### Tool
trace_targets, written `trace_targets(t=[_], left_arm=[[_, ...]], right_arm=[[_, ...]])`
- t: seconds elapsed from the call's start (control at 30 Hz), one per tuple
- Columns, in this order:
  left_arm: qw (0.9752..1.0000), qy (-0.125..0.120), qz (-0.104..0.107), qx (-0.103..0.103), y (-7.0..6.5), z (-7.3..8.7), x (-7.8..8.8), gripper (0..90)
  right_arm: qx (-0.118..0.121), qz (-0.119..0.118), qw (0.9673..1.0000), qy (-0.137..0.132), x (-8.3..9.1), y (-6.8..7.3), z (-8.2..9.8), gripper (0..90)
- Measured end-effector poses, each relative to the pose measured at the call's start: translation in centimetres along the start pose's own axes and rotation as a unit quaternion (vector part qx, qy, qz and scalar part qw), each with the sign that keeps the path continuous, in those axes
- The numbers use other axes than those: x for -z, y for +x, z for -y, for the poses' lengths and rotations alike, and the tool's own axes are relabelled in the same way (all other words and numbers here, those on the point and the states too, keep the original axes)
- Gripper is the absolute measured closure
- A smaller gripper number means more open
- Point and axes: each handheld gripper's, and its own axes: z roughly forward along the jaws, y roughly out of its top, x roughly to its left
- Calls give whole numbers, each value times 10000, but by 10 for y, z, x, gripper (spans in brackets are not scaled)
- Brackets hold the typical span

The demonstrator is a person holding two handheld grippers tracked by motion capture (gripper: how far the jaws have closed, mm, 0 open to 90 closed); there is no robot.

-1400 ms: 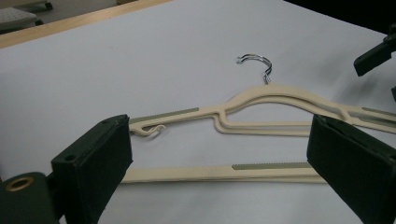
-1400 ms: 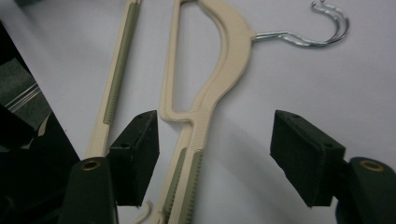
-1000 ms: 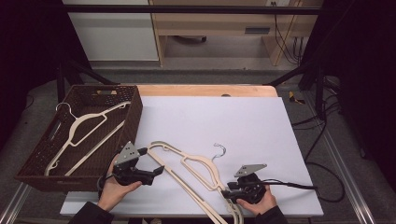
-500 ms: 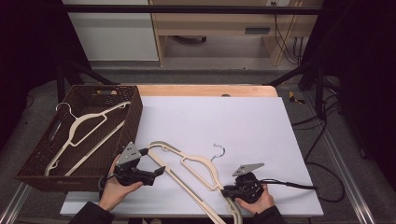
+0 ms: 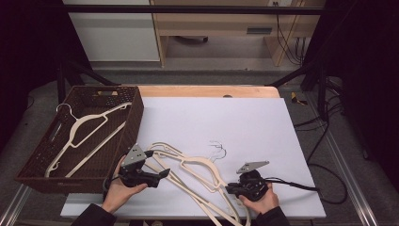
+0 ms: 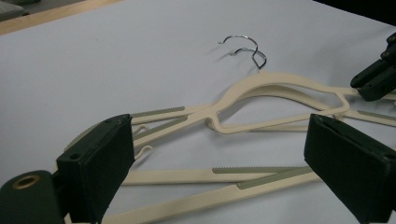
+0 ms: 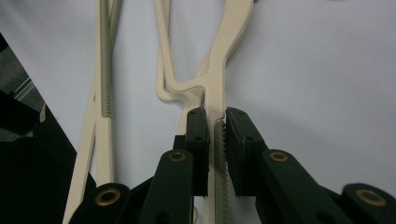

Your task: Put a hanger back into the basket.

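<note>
Right gripper [image 7: 215,126] has just been closing and is now clamped on the hangers' [image 5: 197,169] arm near the table's front edge, left gripper [image 6: 224,154] jaws wide apart, so I'd guess the lift toward the basket [image 5: 136,113] comes next.

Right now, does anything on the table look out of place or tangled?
Yes. The cream hangers lie crossed over each other on the white table, hooks overlapping, while another hanger lies neatly in the brown basket.

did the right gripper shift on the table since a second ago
No. The right gripper sits at the same spot near the white table's front edge; its jaws have just been closing on the hanger.
</note>
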Motion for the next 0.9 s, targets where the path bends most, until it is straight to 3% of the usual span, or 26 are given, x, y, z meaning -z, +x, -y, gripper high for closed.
trace_targets(t=[0.1, 0.23, 0.7, 0.9], left_arm=[[10000, 31, 73, -16, -2, -5, -4, 83], [9997, 84, 166, -130, -6, -17, -13, 85], [9978, 250, 407, -449, -25, -54, -60, 126], [9977, 288, 452, -415, -31, -58, -77, 178]], right_arm=[[117, -65, 9999, -98, 6, 0, -2, 805], [238, 17, 9996, -127, 10, 3, -3, 806], [356, -118, 9989, -281, 18, 5, -5, 810], [424, -117, 9985, -324, 19, 5, -4, 811]])
